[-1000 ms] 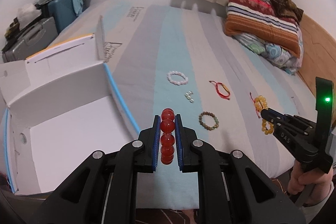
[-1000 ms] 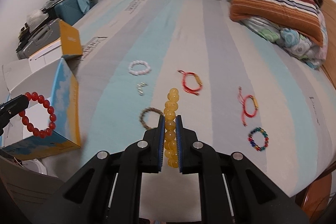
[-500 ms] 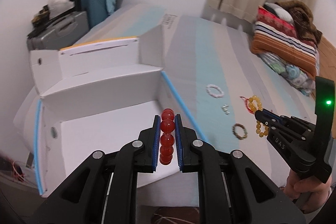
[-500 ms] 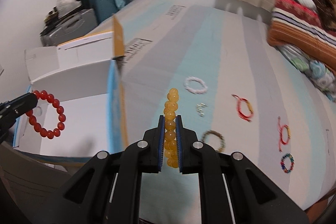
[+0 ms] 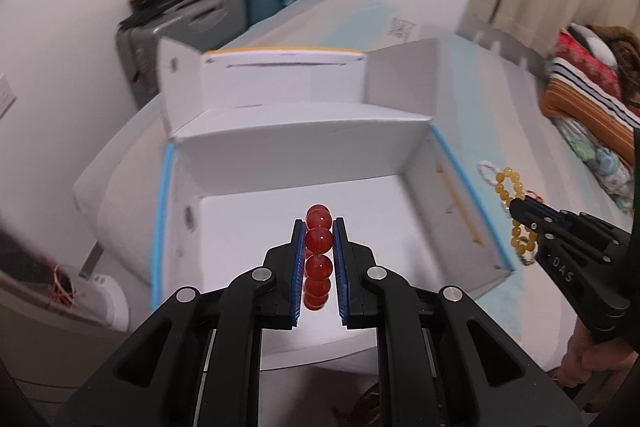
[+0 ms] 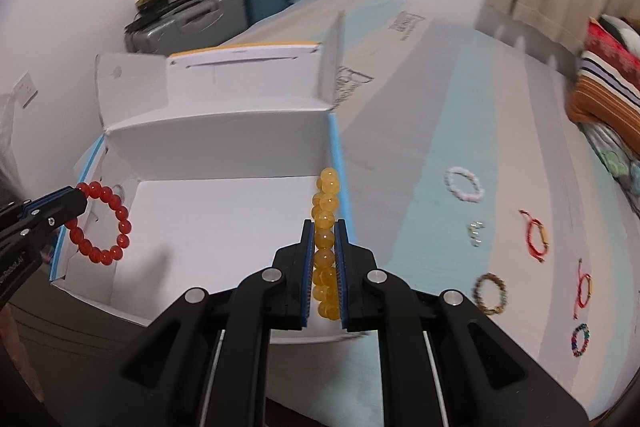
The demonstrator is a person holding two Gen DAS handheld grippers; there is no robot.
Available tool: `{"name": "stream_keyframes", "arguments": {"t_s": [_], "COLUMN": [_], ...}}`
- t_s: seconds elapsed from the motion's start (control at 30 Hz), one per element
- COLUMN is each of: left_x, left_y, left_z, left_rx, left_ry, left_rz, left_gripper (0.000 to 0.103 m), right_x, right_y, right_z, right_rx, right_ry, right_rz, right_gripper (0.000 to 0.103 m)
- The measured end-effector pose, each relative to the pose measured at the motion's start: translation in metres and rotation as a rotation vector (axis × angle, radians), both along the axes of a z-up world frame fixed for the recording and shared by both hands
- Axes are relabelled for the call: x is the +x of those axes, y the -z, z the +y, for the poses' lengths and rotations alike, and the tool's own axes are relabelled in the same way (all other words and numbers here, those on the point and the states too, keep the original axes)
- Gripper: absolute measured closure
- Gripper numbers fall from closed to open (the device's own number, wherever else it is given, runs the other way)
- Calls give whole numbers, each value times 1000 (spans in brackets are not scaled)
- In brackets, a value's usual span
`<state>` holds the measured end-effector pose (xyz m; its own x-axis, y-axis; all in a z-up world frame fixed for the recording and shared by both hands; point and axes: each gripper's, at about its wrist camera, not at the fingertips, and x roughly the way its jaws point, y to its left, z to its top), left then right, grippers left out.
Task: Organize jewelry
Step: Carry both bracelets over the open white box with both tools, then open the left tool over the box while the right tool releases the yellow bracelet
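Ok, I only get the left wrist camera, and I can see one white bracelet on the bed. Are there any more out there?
Observer: Yes. The right wrist view shows a brown bead bracelet, a red cord bracelet, a second red cord bracelet and a rainbow bead bracelet lying on the bed.
Kid: And is my red one a whole circle? I just see a row of beads.
Observer: It is. The red bracelet hangs as a full ring from the tip of the left tongs, over the left side of the white box.
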<state>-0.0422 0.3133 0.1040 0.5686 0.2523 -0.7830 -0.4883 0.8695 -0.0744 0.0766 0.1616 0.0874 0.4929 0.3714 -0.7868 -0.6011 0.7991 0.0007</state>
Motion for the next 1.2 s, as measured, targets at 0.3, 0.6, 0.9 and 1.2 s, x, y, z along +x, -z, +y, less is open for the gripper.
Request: {"name": "stream_keyframes", "arguments": {"t_s": [0.3,0.6,0.9,1.2], "left_x": [-19,-18,-18,-19], "left_y": [27,57,74,65], "left_z": [39,59,70,70], "left_rx": [-36,-73,-92,-67], "left_ry": [-75,-120,-127,-153], "left_rz": [59,142,193,169], "left_gripper": [90,90,90,66], "right_x": [-5,7,5,2], "right_y": [27,61,76,65], "right_z": [47,63,66,61], "right_rx": [-55,-129,-149,-99], "right_ry": [-73,-63,-62,-54], "right_rz": [76,193,220,204], "right_gripper": [94,94,91,56]}}
